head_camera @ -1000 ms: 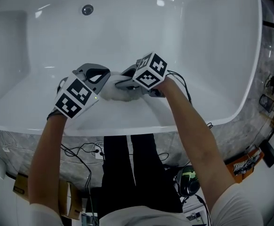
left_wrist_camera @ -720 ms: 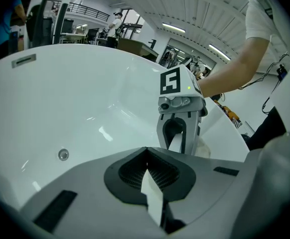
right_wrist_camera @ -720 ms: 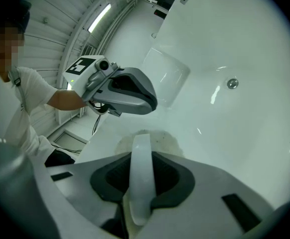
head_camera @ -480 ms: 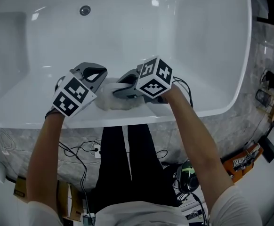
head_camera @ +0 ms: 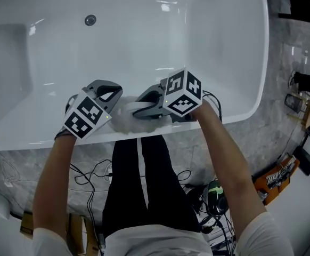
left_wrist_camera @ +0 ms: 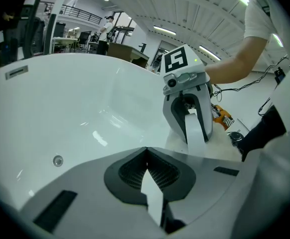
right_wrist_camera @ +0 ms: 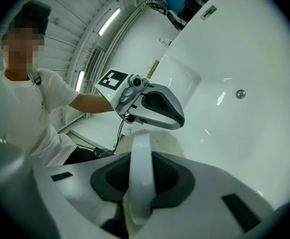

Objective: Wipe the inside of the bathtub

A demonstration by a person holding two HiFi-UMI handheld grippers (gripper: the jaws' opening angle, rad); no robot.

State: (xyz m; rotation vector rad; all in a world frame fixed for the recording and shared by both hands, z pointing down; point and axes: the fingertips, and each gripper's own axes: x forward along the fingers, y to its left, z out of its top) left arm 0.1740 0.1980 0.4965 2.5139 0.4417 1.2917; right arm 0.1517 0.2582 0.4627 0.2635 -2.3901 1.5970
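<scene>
You press a soft, light white cloth (head_camera: pixel 127 120) to the bathtub's (head_camera: pixel 144 47) near inner wall, left gripper (head_camera: pixel 116 101) and right gripper (head_camera: pixel 139 108) clamped on its bunched edges, likely the surest hold.

A big open lab or workshop hall. Overhead, a ribbed white ceiling (left_wrist_camera: pixel 200 6) with long strip lights (left_wrist_camera: pixel 166 31); further back, a railed upper gallery (left_wrist_camera: pixel 82 13), benches (left_wrist_camera: pixel 68 40) and a person (left_wrist_camera: pixel 105 26) standing. Free-standing white bathtub (head_camera: pixel 213 41) set on a grey stone-patterned floor (head_camera: pixel 285 73), with loose cables (head_camera: pixel 88 170), a headset (head_camera: pixel 214 195) and a cardboard box (head_camera: pixel 28 222) lying beside it.
</scene>
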